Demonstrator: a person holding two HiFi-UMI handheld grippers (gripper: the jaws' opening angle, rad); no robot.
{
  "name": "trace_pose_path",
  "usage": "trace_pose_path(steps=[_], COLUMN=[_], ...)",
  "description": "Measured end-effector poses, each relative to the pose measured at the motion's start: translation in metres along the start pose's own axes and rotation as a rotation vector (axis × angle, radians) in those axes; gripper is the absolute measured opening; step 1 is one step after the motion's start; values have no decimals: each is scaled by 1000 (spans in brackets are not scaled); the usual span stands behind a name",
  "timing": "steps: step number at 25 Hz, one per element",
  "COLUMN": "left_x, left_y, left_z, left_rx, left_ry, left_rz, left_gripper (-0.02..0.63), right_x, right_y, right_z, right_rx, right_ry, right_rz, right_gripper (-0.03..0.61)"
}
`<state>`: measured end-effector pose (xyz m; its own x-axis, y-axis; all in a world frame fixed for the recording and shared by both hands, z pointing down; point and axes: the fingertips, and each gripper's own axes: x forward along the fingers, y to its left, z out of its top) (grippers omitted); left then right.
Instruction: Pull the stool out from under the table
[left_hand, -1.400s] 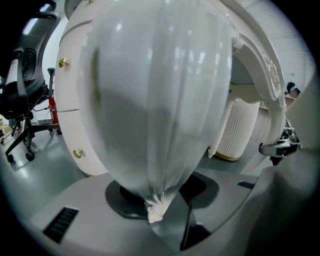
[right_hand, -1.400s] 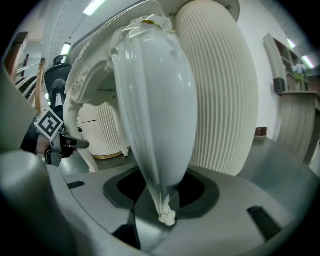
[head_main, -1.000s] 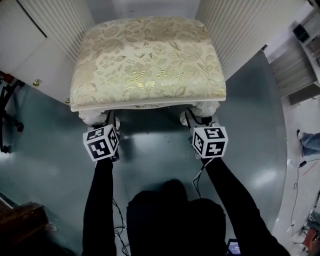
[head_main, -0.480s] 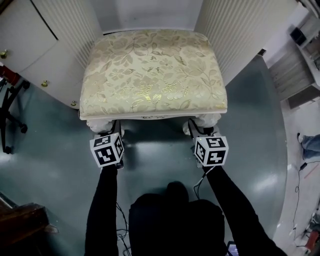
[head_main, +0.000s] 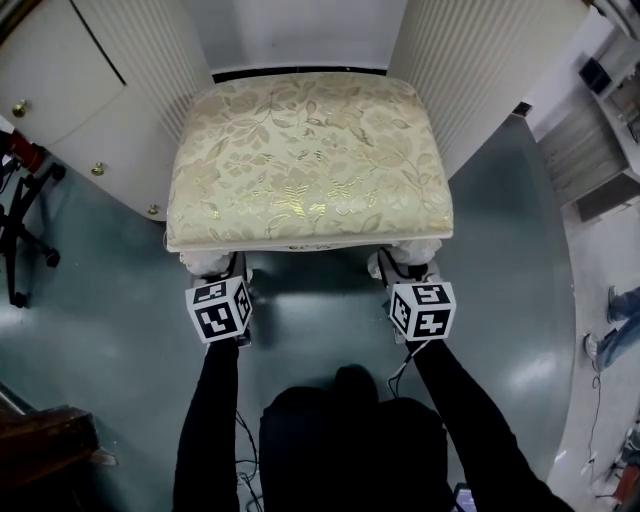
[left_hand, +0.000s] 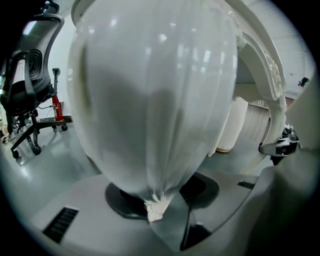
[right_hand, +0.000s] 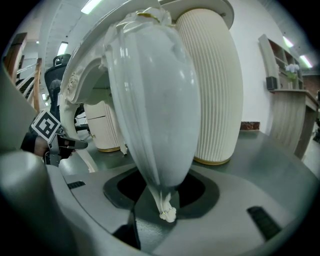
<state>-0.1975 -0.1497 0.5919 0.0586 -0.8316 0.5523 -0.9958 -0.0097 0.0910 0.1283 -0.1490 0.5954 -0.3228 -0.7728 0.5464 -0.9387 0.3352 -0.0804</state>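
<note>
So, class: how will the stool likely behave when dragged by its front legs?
The stool is probably stiff: its white frame looks rigid, so it should move as one. Likely slides, not rolls: the floor looks smooth. Might tilt, since the left gripper and right gripper hold only the front legs.

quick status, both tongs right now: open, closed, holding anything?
Left tongs: closed on the stool's left front leg.
Right tongs: closed on the stool's right front leg.
</note>
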Motion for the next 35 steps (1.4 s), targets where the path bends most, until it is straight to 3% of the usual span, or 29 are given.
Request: trace_pose_path(steps=[17, 23, 35], left_x=[-1, -3, -14], left_y=[-3, -2, 5], left_z=[-1, -5, -19], left_rx=[11, 19, -58], left_ry=[-7, 44, 182], left_rz=[3, 35, 110], left_gripper=[175, 175, 186], right_x=[-3, -6, -21], right_y=[-2, -2, 1], right_z=[0, 0, -9], right_rx=[0, 1, 66], right_ry=[3, 25, 175], right_rz=[-34, -84, -106], right_gripper=[173, 175, 187])
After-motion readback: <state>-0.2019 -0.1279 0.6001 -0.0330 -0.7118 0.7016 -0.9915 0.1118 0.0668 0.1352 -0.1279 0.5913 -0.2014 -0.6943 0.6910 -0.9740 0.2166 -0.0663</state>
